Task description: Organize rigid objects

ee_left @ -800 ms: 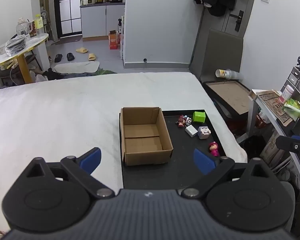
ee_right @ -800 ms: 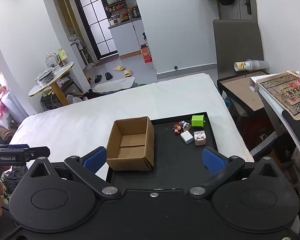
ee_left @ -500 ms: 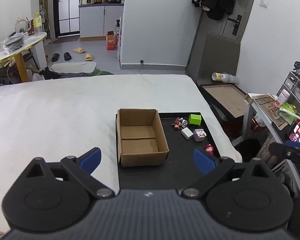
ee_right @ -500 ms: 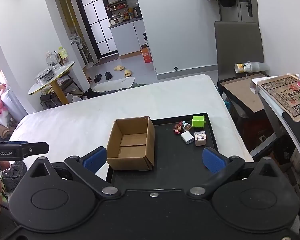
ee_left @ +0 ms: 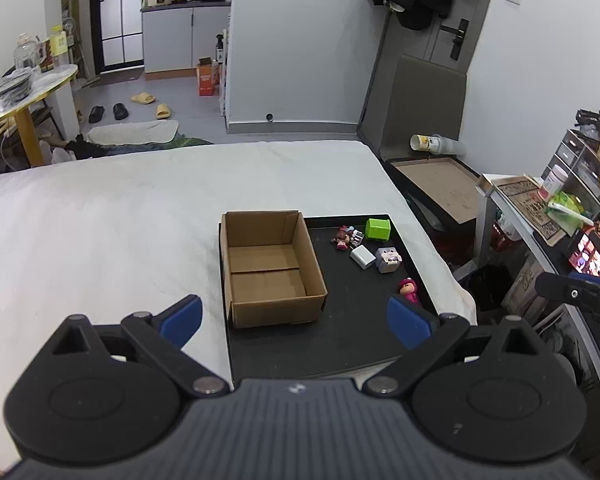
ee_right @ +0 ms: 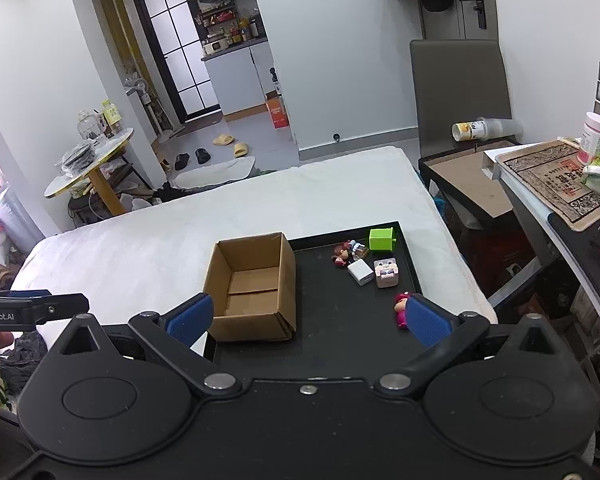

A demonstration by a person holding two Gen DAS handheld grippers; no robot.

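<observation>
A white bedcover (ee_left: 140, 216) was spread across the foreground. Beyond its far edge, a pale floor mat (ee_left: 134, 134), two yellow slippers (ee_right: 230, 144) and two black slippers (ee_left: 108, 112) were noted on the grey floor. A round yellow-legged table (ee_right: 90, 160) was seen at left. A grey chair (ee_right: 460, 92) was set against the wall, with a toppled cup (ee_right: 470, 130) beside it.

Two wrist fisheyes, angled down over a white bed (ee_left: 120, 220), set well back, left beside right, both sharing the black tray (ee_left: 352, 340) and cardboard box (ee_right: 252, 280).
</observation>
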